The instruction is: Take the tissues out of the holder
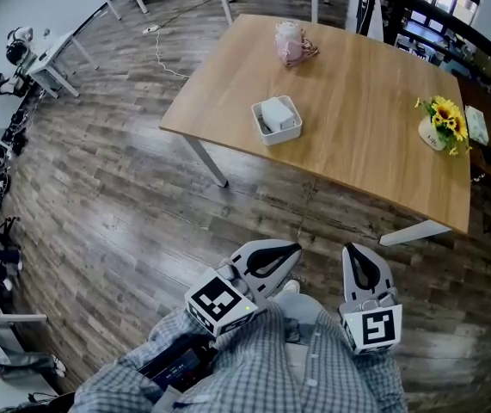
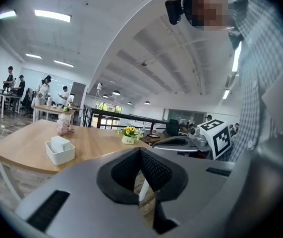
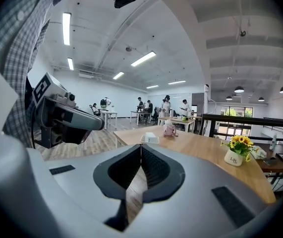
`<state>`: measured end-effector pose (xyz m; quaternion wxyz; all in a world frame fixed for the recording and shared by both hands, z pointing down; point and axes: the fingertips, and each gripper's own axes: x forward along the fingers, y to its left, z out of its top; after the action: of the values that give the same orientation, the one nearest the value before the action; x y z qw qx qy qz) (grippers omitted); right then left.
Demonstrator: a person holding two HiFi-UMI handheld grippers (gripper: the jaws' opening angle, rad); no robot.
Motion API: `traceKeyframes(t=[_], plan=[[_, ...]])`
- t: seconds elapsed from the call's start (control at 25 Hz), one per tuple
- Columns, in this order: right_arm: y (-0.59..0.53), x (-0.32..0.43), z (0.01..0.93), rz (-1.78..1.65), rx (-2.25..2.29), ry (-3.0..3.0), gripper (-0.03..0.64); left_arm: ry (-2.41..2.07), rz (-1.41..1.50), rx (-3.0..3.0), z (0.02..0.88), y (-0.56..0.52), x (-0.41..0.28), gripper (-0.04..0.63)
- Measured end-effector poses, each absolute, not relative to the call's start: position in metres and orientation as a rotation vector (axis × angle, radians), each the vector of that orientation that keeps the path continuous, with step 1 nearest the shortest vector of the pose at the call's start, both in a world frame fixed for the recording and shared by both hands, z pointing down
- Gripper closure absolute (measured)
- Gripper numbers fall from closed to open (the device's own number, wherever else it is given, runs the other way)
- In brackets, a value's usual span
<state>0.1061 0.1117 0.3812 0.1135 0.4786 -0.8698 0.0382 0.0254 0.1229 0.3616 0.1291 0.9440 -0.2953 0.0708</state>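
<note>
Tissues [image 1: 278,110] sit in their white holder [image 1: 263,132] far out on the worktop [image 1: 365,136], so nothing's done yet imo. Left tongs [image 2: 140,151] and right tongs [image 3: 141,148] are both pinched together, empty, well short of it.

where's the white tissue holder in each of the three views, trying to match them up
Head view: the tissue holder is upper centre, on the table.
Left gripper view: tissue holder at left, below mid-height.
Right gripper view: tissue holder near centre, small and far off.
Shared landmark: the sunflower pot on the same table.
</note>
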Motion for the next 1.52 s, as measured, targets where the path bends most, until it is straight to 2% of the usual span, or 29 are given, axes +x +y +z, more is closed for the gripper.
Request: traceKeyframes(t=[0.84,1.52], plan=[[0.108,0.123,0.399,0.143,1.391,-2.51,0.604,-0.875,0.259,2.724,0.369,0.111,0.022,0.589],[0.047,0.123,0.405,0.172,1.407,-2.469,0.604,-0.864,0.232,2.709,0.376,0.038,0.022,0.589]])
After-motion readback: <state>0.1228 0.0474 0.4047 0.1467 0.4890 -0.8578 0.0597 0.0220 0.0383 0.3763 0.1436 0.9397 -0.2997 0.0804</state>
